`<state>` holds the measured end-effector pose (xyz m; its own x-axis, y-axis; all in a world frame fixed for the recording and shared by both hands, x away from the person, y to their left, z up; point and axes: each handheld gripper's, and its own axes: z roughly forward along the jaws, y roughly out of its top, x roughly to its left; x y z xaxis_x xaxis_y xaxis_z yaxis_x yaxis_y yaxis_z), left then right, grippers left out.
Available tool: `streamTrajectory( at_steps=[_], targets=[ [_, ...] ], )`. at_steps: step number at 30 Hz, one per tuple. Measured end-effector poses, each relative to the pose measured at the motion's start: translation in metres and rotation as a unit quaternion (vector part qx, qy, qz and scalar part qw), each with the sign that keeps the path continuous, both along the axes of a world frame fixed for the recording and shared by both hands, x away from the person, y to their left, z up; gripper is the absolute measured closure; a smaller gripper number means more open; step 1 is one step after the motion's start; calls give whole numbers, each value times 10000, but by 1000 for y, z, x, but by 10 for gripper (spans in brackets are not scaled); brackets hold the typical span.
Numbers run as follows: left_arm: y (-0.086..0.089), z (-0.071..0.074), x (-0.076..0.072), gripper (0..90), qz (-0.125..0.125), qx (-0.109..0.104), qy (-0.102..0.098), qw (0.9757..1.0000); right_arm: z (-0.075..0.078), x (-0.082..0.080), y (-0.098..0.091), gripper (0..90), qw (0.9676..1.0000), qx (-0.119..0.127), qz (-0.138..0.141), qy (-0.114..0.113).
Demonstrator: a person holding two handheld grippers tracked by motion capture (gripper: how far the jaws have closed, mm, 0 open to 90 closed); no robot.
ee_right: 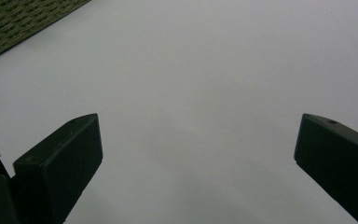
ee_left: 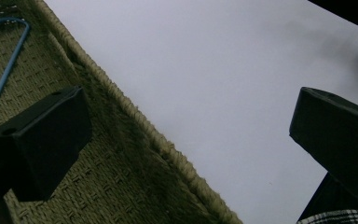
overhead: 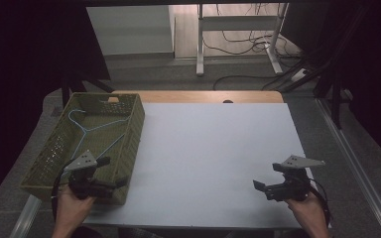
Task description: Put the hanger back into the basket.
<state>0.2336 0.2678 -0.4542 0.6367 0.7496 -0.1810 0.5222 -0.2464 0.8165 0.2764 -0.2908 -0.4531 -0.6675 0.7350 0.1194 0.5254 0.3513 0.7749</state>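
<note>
Looking down in the high view: a woven olive basket [overhead: 129, 144] sits at the table's [overhead: 213, 158] left edge, holding a blue wire hanger [overhead: 87, 130]. Left gripper [overhead: 113, 174] hangs over the basket's near right corner, jaws spread; right gripper [overhead: 268, 177] hovers above bare white surface near the front right, jaws spread, holding nothing.

Left gripper view: one jaw over the basket's weave [ee_left: 121, 186], the other over the table; hanger's curved end [ee_left: 9, 56] at upper left.

Right gripper view: jaws wide apart above the white tabletop [ee_right: 191, 93]; a basket corner [ee_right: 18, 23] at upper left.

Left gripper [overhead: 113, 172] gapes wide; right gripper [overhead: 268, 176] likewise.
</note>
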Motion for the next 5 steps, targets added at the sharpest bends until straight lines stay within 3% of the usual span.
streamTrajectory(
  at_steps=[5],
  targets=[
    [-1,-2,2,0,-78,-66,103,9999,-1,0,1,7,10000,-36,17,-14]
  ],
)
